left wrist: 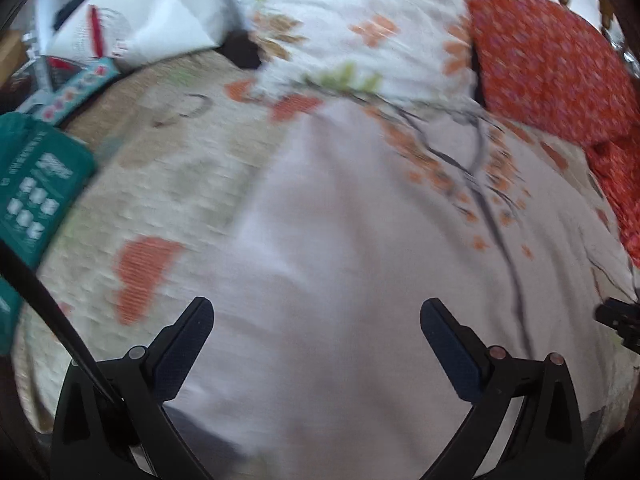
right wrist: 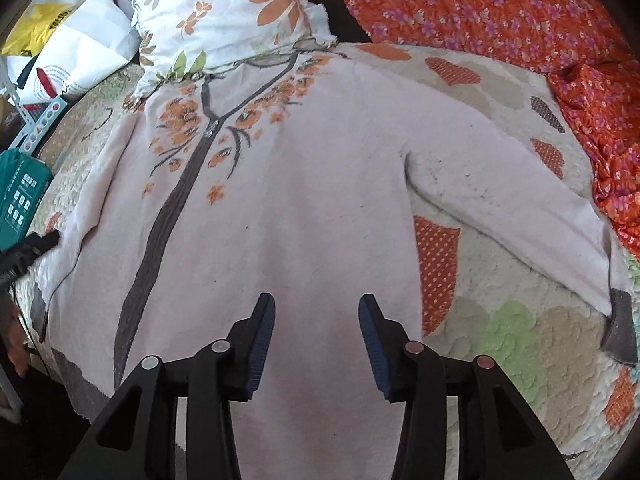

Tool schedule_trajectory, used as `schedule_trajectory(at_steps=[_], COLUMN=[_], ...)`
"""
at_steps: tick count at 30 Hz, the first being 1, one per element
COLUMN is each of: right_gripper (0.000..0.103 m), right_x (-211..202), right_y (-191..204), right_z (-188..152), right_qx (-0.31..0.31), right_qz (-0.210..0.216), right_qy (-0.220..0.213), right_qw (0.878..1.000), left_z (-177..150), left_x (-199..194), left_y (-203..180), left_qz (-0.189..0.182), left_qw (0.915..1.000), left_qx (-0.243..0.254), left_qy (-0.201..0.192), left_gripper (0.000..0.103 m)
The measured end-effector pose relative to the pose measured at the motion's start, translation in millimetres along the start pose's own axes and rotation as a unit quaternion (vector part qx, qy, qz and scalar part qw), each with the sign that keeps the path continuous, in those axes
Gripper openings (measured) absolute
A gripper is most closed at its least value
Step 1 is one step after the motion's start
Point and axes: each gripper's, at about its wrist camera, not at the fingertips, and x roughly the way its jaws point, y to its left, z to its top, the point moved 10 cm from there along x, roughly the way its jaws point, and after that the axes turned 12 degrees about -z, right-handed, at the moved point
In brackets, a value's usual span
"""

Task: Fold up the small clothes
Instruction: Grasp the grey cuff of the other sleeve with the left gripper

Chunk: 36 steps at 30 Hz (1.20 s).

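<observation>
The cardigan (right wrist: pixel 280 200) lies flat on the bed, front side up, on a quilt (right wrist: pixel 500 336) with orange and green patches. Its long axis runs from the hem, near the cameras, up to the collar at the far end, and the grey zip band (right wrist: pixel 168 216) follows this line. One sleeve (right wrist: pixel 520 208) is stretched out to the right side of the right view, with its grey cuff (right wrist: pixel 620 328) at the end. The other side of the garment, at the left of that view, looks already turned in or bunched; I cannot tell which.

The right tool (right wrist: pixel 316 320) hovers over the lower body of the cardigan, jaws spread, nothing between them. The left tool (left wrist: pixel 316 320) is also spread and empty, above the pale cloth; its view is blurred, so small details are lost. A dark part of the left tool shows at the left edge of the right view, beside the cardigan's edge.

The stretched sleeve lies to the right of the right tool and ahead of it, so the right hand is nearer to it. I judge the next move is to take this sleeve and bring it across the body.

Beyond the collar sits a flowered pillow (right wrist: pixel 224 16), and to the right a red blanket (right wrist: pixel 500 12).
</observation>
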Motion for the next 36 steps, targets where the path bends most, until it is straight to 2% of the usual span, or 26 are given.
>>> schedule_trajectory(at_steps=[3,5,6,8,10,11,14,15,18,19,20,21,22,23,26,30,36], right_gripper=[0.049,0.049,0.049,0.049,0.049,0.05,0.053,0.054,0.054,0.054,0.054,0.054,0.054,0.054,0.054,0.054,0.054], right_x=[1,2,3,6,7,7,6,6,9,11,12,14,15,16,18,20,21], right_y=[-7,-8,-8,-7,-3,0,6,8,12,14,15,16,17,17,18,18,17], right_z=[1,0,0,-2,-2,-2,-3,-4,-7,-8,-9,-10,-12,-12,-14,-16,-16], right_qx=[-0.005,-0.006,-0.006,-0.007,-0.01,-0.014,-0.034,-0.042,-0.058,-0.06,-0.062,-0.063,-0.066,-0.068,-0.074,-0.076,-0.079], right_qz=[-0.011,-0.013,-0.011,-0.008,-0.007,-0.007,-0.018,-0.025,-0.031,-0.032,-0.033,-0.035,-0.038,-0.04,-0.049,-0.054,-0.059], right_qy=[-0.004,-0.002,0.001,0.008,0.01,0.008,0.001,-0.002,0.0,0.002,0.004,0.006,0.007,0.007,0.004,0.005,0.003], right_qw=[1.0,1.0,1.0,1.0,1.0,1.0,0.999,0.999,0.998,0.998,0.998,0.997,0.997,0.997,0.996,0.996,0.995], left_z=[-3,-13,-22,-36,-51,-55,-67,-73,-78,-79,-79,-78,-76,-74,-68,-55,-45], left_x=[-7,-6,-4,-1,0,0,3,6,5,4,4,3,2,0,-4,-16,-25], left_y=[47,64,69,74,87,93,110,112,109,107,106,107,105,102,104,111,122], left_qz=[0.032,0.028,0.015,0.008,0.015,0.018,0.017,0.006,-0.001,0.0,0.005,0.012,0.012,0.007,0.036,0.086,0.115], left_qw=[0.9992,0.998,0.9968,0.994,0.991,0.9903,0.9883,0.9866,0.9868,0.9877,0.9887,0.9897,0.9909,0.9915,0.9931,0.9936,0.9916], left_qx=[-0.012,-0.03,-0.035,-0.029,-0.032,-0.04,-0.077,-0.093,-0.1,-0.094,-0.087,-0.082,-0.077,-0.077,-0.069,-0.048,-0.049], left_qy=[0.022,0.048,0.071,0.105,0.129,0.132,0.131,0.134,0.127,0.125,0.122,0.117,0.11,0.104,0.088,0.055,0.033], left_gripper=[0.103,0.101,0.097,0.073,0.064,0.064,0.064,0.064,0.064,0.059,0.045,0.039,0.023,0.012,0.007,0.005,0.005])
